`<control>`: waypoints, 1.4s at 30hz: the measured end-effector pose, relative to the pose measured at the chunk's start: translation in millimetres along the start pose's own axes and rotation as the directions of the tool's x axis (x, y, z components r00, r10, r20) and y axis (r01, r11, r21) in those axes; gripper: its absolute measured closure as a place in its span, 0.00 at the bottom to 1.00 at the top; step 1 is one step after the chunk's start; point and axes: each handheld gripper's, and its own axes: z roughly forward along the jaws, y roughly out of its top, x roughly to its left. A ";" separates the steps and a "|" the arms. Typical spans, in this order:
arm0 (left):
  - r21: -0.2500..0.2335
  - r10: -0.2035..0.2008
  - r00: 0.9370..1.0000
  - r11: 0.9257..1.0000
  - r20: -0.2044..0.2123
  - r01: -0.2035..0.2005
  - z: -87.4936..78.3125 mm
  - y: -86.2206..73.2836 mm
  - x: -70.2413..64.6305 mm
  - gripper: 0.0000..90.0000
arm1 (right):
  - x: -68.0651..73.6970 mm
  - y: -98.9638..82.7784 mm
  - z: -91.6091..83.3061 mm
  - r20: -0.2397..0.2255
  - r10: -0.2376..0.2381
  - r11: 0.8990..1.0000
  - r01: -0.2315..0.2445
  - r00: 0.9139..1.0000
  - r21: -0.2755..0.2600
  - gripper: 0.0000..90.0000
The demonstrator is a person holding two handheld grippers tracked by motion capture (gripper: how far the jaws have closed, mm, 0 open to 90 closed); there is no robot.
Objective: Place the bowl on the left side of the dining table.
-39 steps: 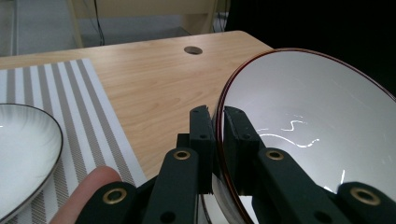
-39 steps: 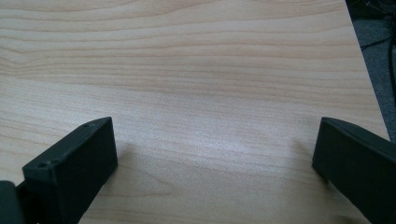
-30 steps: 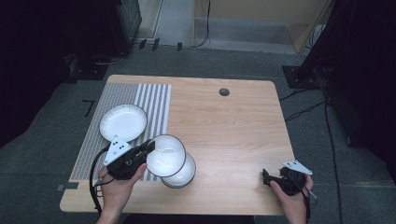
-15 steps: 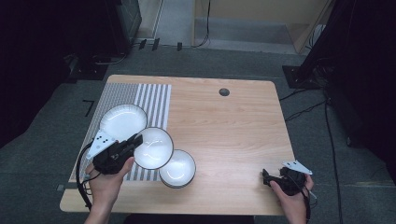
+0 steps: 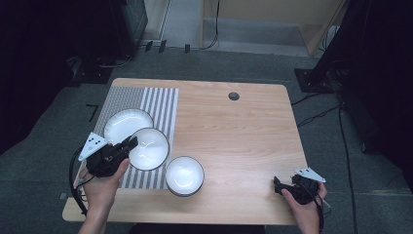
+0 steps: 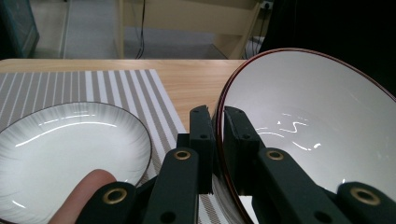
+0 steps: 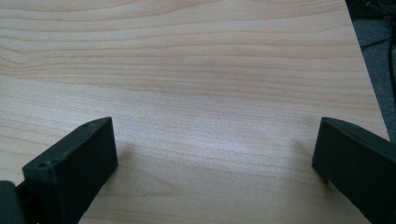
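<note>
On the left I see a round, shallow white plate with fine ribbing and a thin dark rim point(image 5: 127, 125) lying flat on the grey-and-white striped placemat point(image 5: 160, 105), which covers the left part of the pale wood-grain surface point(image 5: 243, 136).

Just right of the plate, my left hand-held gripper point(image 5: 130, 143) is clamped on the rim of a glossy white ceramic bowl with a dark reddish-brown edge point(image 5: 148, 148). In the left gripper view the two flat black jaws stand close together with the thin bowl wall point(image 6: 308, 135) pinched between them, one pad inside and one outside. The bowl is tilted, its round mouth facing up and partly toward me, and it overlaps the near edge of the plate point(image 6: 70, 149) in the high view. I cannot tell whether it touches the placemat. A fingertip point(image 6: 86, 186) shows beside the gripper body.

Next to the right, a second white bowl of the same glossy make point(image 5: 184, 175) sits upright on the bare wood, near the held one, mouth straight up.

A small dark round grommet point(image 5: 234, 96) sits in the surface toward the far edge.

At the far right near corner, my right hand-held gripper point(image 5: 278, 185) rests low over the wood; its blocky matt black jaws stand wide apart with only bare grain point(image 7: 210, 116) between them.
</note>
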 end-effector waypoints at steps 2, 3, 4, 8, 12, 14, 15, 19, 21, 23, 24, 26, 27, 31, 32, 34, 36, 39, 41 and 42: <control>-0.003 -0.005 1.000 1.000 -0.005 0.005 0.2 0.2 2.8 0.92 | 0.0 0.0 0.0 0.000 0.000 1.000 0.000 1.000 0.000 0.00; -0.002 -0.007 1.000 1.000 -0.006 0.007 0.1 0.6 5.0 0.92 | 0.0 0.0 0.0 0.000 -0.001 1.000 0.001 1.000 0.000 0.00; -0.005 -0.010 1.000 1.000 -0.011 0.010 0.1 1.1 7.7 0.92 | 0.0 0.0 0.0 0.000 0.000 1.000 0.000 1.000 0.000 0.00; -0.007 -0.021 1.000 1.000 -0.017 0.020 0.9 1.8 13.2 0.92 | 0.0 0.0 0.0 0.000 0.000 1.000 0.000 1.000 0.000 0.00; -0.011 -0.035 0.999 0.999 -0.032 0.035 2.6 2.6 20.6 0.92 | 0.0 0.0 0.0 0.000 0.000 1.000 0.000 1.000 0.000 0.00; -0.011 -0.042 0.998 0.999 -0.038 0.042 3.6 2.9 25.0 0.92 | 0.6 -0.2 -0.2 0.006 0.008 1.000 -0.008 1.000 0.000 0.00; -0.010 -0.043 0.998 0.999 -0.041 0.043 4.1 3.0 26.5 0.92 | 0.8 -0.2 -0.2 0.007 0.009 1.000 -0.009 1.000 0.000 0.00; -0.004 -0.041 0.998 0.999 -0.054 0.041 5.4 3.4 32.1 0.92 | 1.2 -0.2 -0.1 0.010 0.013 1.000 -0.013 1.000 0.000 0.00; -0.008 -0.045 0.997 0.999 -0.056 0.045 6.1 3.4 34.6 0.92 | 1.2 -0.1 -0.1 0.011 0.013 1.000 -0.013 1.000 0.000 0.00; -0.007 -0.050 0.997 0.999 -0.057 0.049 6.7 3.2 37.5 0.92 | 1.2 -0.1 -0.1 0.011 0.013 1.000 -0.013 1.000 0.000 0.00; -0.007 -0.056 0.996 0.998 -0.063 0.055 7.6 3.0 40.6 0.92 | 1.2 -0.1 -0.1 0.011 0.013 1.000 -0.013 1.000 0.000 0.00; -0.007 -0.056 0.996 0.998 -0.066 0.056 8.3 2.9 42.3 0.92 | 1.2 -0.1 -0.1 0.011 0.014 1.000 -0.014 1.000 0.000 0.00; -0.004 -0.058 0.996 0.998 -0.070 0.058 9.0 2.7 44.0 0.92 | 1.3 -0.1 -0.2 0.011 0.014 1.000 -0.014 1.000 0.000 0.00; 0.001 -0.068 0.995 0.998 -0.078 0.068 12.3 1.5 49.0 0.92 | 1.3 -0.1 -0.2 0.011 0.013 1.000 -0.013 1.000 0.000 0.00; 0.001 -0.071 0.994 0.997 -0.080 0.071 13.4 1.1 49.9 0.92 | 1.3 -0.1 -0.2 0.011 0.013 1.000 -0.013 1.000 0.000 0.00; 0.008 -0.074 0.994 0.997 -0.082 0.074 16.0 0.2 53.2 0.92 | 1.3 -0.1 -0.2 0.011 0.014 1.000 -0.014 1.000 0.000 0.00; 0.015 -0.075 0.993 0.997 -0.086 0.076 18.6 -0.6 55.7 0.92 | 1.2 -0.1 -0.1 0.011 0.013 1.000 -0.013 1.000 0.000 0.00; 0.018 -0.080 0.992 0.996 -0.094 0.082 22.4 -2.0 59.4 0.93 | 1.3 -0.2 -0.1 0.011 0.014 1.000 -0.014 1.000 0.000 0.00; 0.021 -0.083 0.992 0.996 -0.099 0.086 24.6 -3.0 62.1 0.93 | 1.3 -0.2 -0.2 0.011 0.014 1.000 -0.014 1.000 0.000 0.00; 0.023 -0.085 0.991 0.996 -0.100 0.088 25.6 -3.6 63.6 0.93 | 1.3 -0.2 -0.2 0.011 0.014 1.000 -0.014 1.000 0.000 0.00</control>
